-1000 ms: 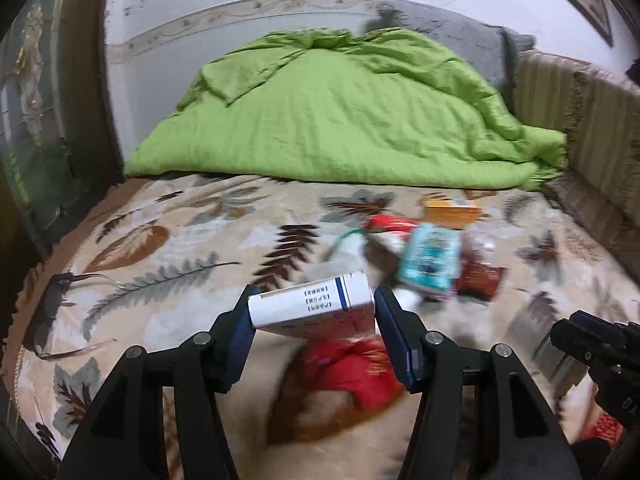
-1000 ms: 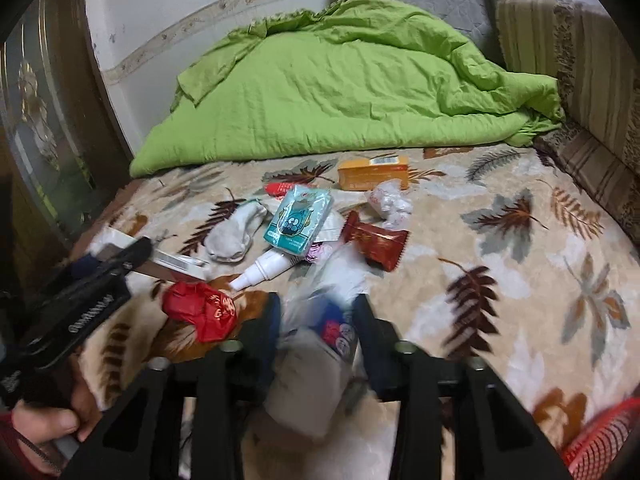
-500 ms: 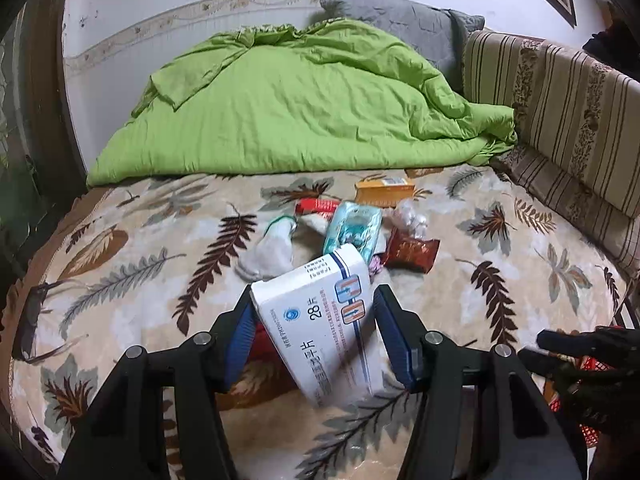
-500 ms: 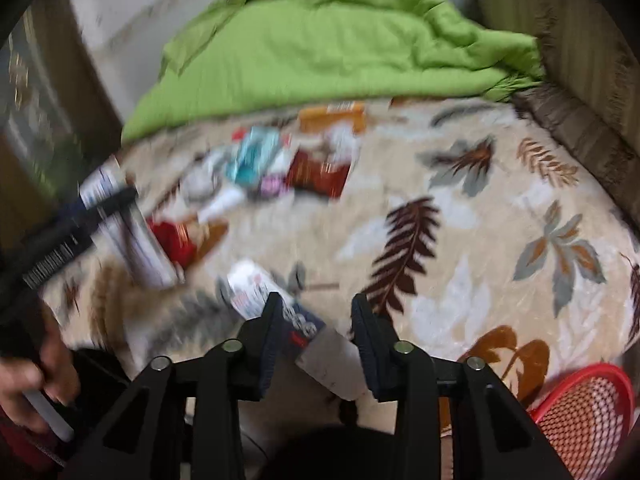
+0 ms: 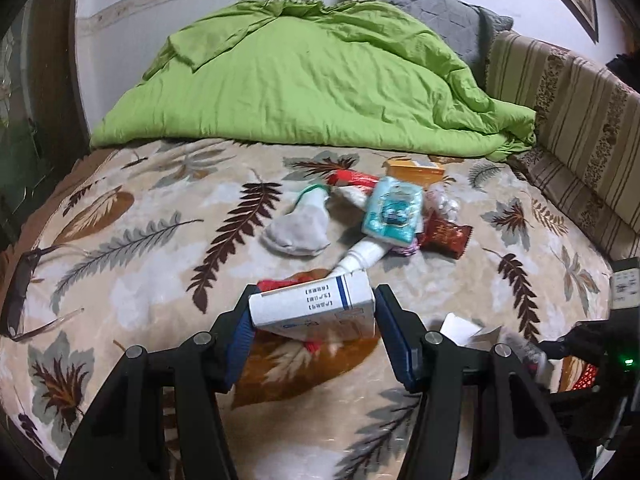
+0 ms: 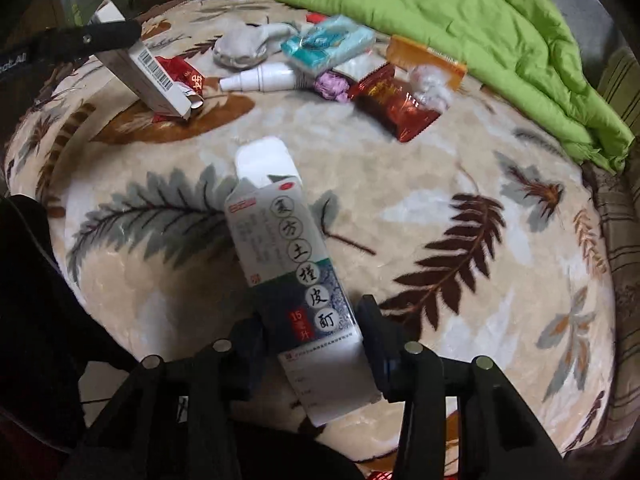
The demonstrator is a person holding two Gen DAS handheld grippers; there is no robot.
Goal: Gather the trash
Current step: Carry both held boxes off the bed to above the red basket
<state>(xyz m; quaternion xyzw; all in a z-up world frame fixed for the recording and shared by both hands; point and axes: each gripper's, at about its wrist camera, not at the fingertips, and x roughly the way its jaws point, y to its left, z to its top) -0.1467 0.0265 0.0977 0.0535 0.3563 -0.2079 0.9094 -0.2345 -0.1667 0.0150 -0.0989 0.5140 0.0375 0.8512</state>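
Observation:
My left gripper (image 5: 314, 320) is shut on a white medicine box with a blue stripe (image 5: 312, 306), held just above the leaf-pattern blanket (image 5: 140, 280). The same box (image 6: 154, 80) shows at the upper left of the right wrist view. My right gripper (image 6: 314, 340) points steeply down near the bed's edge, with a tall printed medicine box (image 6: 288, 264) between its pads. Its flap hangs open. Both pads touch its sides as the jaws ease apart. More trash lies in a heap beyond: a teal tissue pack (image 5: 394, 212), a white spray bottle (image 5: 362, 254) and a red snack wrapper (image 5: 444, 236).
A green duvet (image 5: 320, 72) is piled at the back of the bed, and a striped cushion (image 5: 580, 120) runs along the right. A grey-white sock (image 5: 298, 228), an orange box (image 5: 414, 168) and a crumpled red wrapper (image 6: 180, 74) lie on the blanket. Glasses (image 5: 24, 292) rest at the left edge. A red basket (image 5: 584, 374) peeks in at lower right.
The left gripper dipped and its white box swung from showing its broad face to end-on. The right gripper tipped down and rolled; its box now shows its printed face between wider jaws.

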